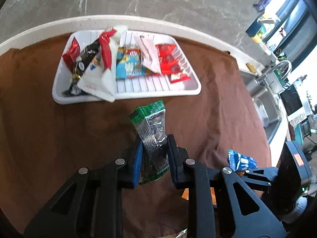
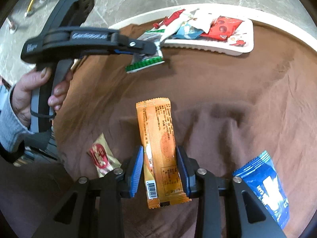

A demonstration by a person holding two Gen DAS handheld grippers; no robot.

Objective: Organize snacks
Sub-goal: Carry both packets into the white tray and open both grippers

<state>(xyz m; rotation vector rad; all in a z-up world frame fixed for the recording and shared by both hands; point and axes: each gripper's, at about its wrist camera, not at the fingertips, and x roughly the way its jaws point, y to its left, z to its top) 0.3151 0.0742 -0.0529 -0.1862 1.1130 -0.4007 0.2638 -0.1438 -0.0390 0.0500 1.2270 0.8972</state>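
Both tools carry snacks over the brown-clothed desk (image 2: 218, 83).
Our left tool (image 1: 154, 154) grips a green-edged clear packet (image 1: 152, 127), seemingly lifted, near the crowded white tray (image 1: 190, 91); our right tool (image 2: 159, 170) clamps the orange bar (image 2: 158, 142), blue packet (image 2: 263, 186) just right.

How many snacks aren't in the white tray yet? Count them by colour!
Green packet: 1
Orange packet: 1
Blue packet: 1
Beige-and-red packet: 1
Total: 4
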